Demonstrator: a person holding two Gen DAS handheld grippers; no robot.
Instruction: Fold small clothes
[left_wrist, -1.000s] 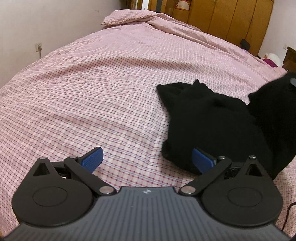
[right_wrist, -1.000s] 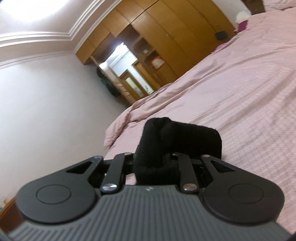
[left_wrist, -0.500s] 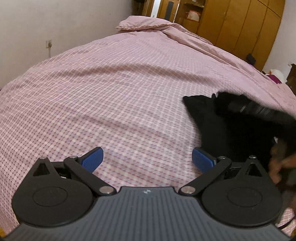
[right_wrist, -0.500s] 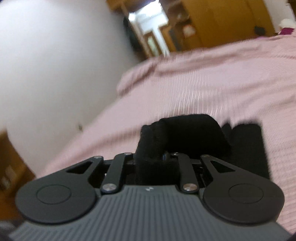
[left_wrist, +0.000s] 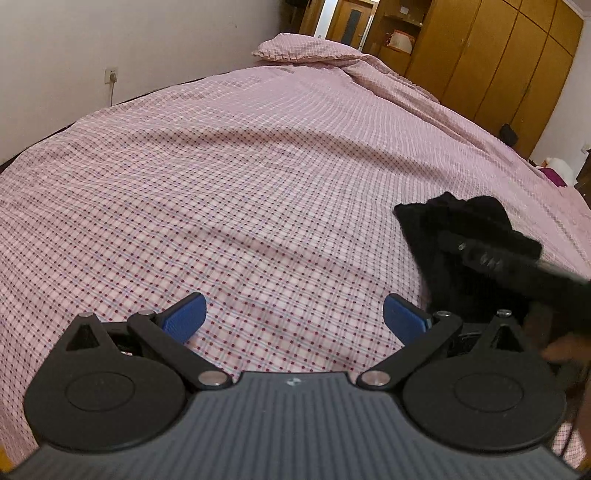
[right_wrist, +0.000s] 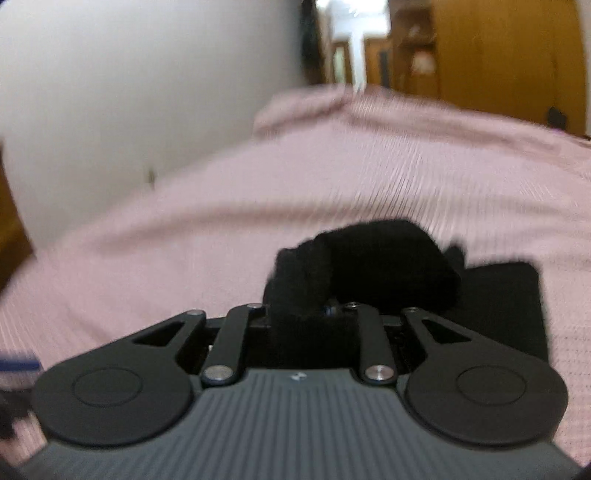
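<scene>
One black garment (left_wrist: 439, 240), one checked bed (left_wrist: 258, 184), one pillow (left_wrist: 303, 48), two grippers.

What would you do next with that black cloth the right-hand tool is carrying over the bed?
Probably finish letting go and draw back. The right gripper has a fold of the black garment between its opening jaws, laid over the part lying flat on the checked bedspread. The left gripper is open and empty.
</scene>
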